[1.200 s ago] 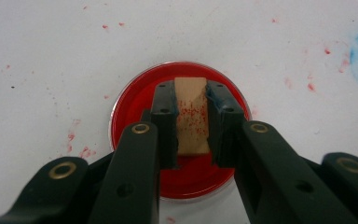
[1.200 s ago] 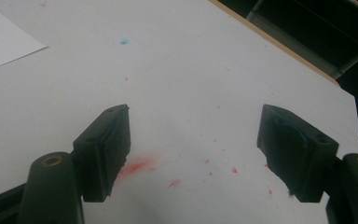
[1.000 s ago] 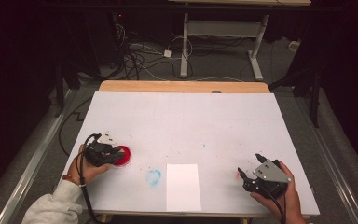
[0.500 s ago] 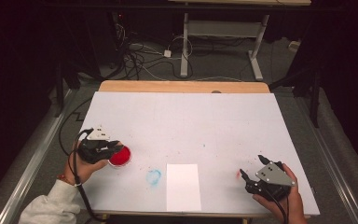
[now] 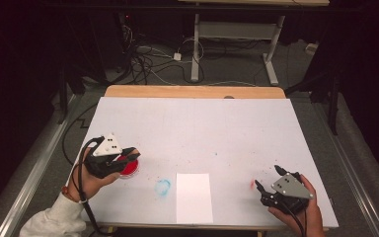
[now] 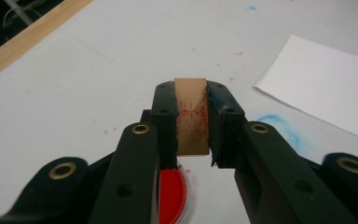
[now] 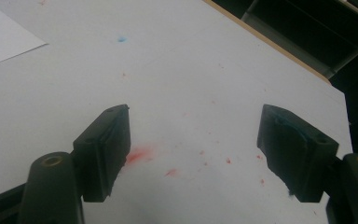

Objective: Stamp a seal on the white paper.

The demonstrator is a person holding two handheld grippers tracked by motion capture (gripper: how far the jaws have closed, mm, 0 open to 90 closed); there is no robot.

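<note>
From above, my left gripper point(image 5: 123, 159) sits at eight o'clock on the white table point(image 5: 197, 128), its fingers clamped on a small tan block point(image 5: 133, 153), right over a red ink pad point(image 5: 128, 168). A blue smudge point(image 5: 162, 186) lies at three o'clock of the pad, and a white sheet of paper point(image 5: 194, 197) lies just beyond it. My right gripper point(image 5: 268, 181) rests at four o'clock on the table, fingers spread wide and holding nothing, with a red smear point(image 5: 252, 184) beside them. Along my left fingers, the block point(image 6: 192, 116) stands upright between the pads, speckled red, with the ink pad point(image 6: 171, 192) below at six o'clock and the paper point(image 6: 326, 84) at two o'clock. Along my right fingers, I see a gap over red smears point(image 7: 139, 155) on the table point(image 7: 177, 60), and a paper corner point(image 7: 4, 32) at ten o'clock.
</note>
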